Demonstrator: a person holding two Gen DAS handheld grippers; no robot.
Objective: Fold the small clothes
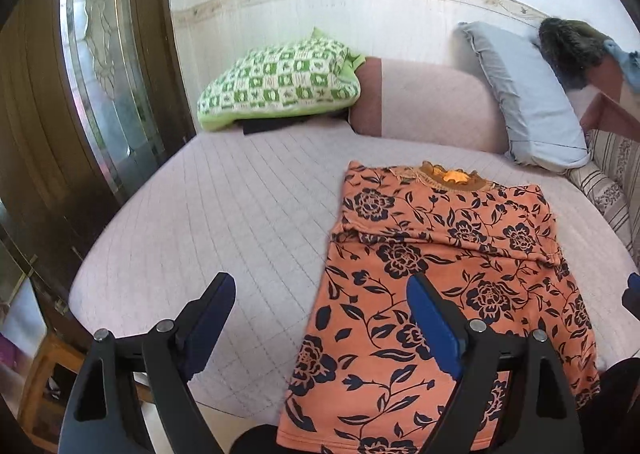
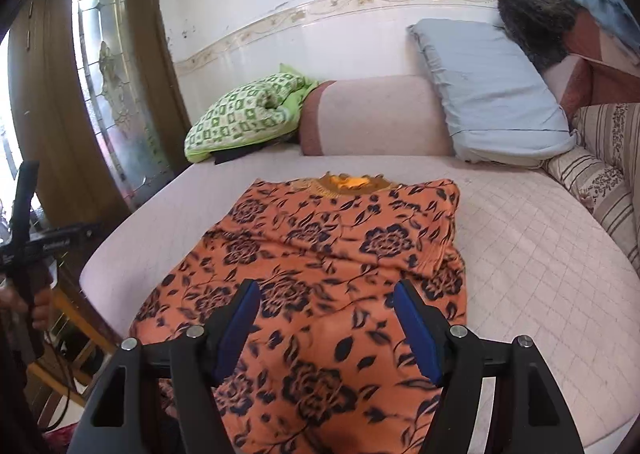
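Observation:
An orange top with dark blue flowers [image 1: 440, 274] lies flat on the pale pink quilted bed [image 1: 220, 214], collar toward the wall and both sleeves folded in across the chest. My left gripper [image 1: 320, 290] hovers open above the garment's lower left edge, nothing between its blue pads. In the right wrist view the same top [image 2: 320, 254] spreads below my right gripper [image 2: 326, 294], which is open and empty over the lower half. The left gripper [image 2: 24, 214] shows at the far left edge there, held by a hand.
A green checked pillow [image 1: 280, 82], a pink bolster [image 1: 432, 102] and a light blue pillow [image 1: 528, 102] line the wall side. A striped cushion [image 1: 612, 174] lies at the right. A wooden door with glass [image 1: 100, 54] stands to the left.

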